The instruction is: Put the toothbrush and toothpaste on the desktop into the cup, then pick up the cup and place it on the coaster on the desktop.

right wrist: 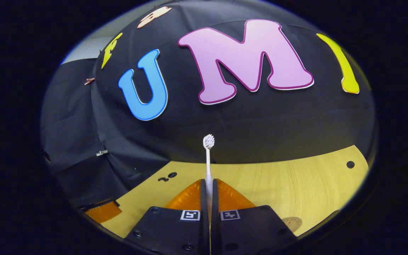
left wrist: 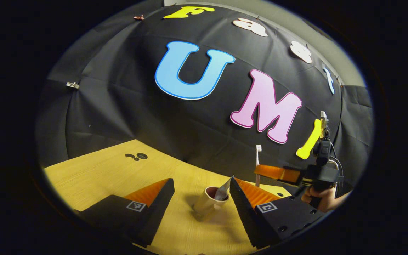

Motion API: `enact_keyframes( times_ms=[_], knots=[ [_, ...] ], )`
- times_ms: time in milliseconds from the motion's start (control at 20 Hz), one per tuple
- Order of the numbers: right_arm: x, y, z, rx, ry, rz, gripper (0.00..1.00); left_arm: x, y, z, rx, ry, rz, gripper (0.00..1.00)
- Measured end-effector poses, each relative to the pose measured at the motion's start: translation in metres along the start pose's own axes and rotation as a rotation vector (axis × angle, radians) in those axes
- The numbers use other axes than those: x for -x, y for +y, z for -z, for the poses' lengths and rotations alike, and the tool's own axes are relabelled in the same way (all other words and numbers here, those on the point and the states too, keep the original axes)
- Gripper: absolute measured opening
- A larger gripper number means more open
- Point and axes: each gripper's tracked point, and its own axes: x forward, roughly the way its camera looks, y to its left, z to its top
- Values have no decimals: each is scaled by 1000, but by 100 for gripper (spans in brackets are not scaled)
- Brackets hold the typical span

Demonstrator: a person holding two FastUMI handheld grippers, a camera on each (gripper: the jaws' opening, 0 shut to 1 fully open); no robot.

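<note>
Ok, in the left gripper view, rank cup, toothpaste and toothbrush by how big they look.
1. cup, nearest the camera, so nearness flatters it.
2. toothbrush, as far as it shows; held farther off in the right gripper.
3. toothpaste, mostly hidden inside the cup.

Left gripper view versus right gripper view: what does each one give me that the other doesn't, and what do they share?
Left gripper view alone: the cup on the desk between the open fingers, the toothpaste standing in it, and the person's hand on the right hand-held gripper.

Right gripper view alone: the toothbrush bristles seen close, the fingers shut on the handle, and the coaster at lower right.

Both: the upright toothbrush, the wooden desk, and the black cloth wall.
</note>
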Motion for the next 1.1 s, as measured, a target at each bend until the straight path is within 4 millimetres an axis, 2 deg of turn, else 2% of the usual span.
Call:
enact_keyframes(
  times_ms=[150, 400, 650, 850, 950, 1000, 1050, 1100],
  knots=[
    [-18, 5, -6, -27, -72, -3, 6, 6, 13, 10, -28, 9, -19, 97],
    [-41, 2, 24, -80, -100, 3, 6, 6, 21, 35, -4, 29, -8, 97],
    [-51, 4, 36, -61, -174, 9, 6, 3, 32, 49, 0, 49, -3, 97],
    [-44, 10, 45, -32, -200, 7, 10, 1, 35, 55, -1, 57, -8, 98],
    [-40, 9, 47, -12, -202, 5, 23, 1, 34, 58, -9, 65, -6, 98],
    [-38, 9, 48, 4, -197, 6, 35, 0, 32, 60, -12, 71, -5, 97],
    [-35, 9, 47, 11, -192, -3, 39, 0, 30, 61, -14, 76, -3, 97],
    [-33, 12, 47, 9, -185, -20, 71, -1, 28, 62, -15, 79, 0, 97]
  ],
)
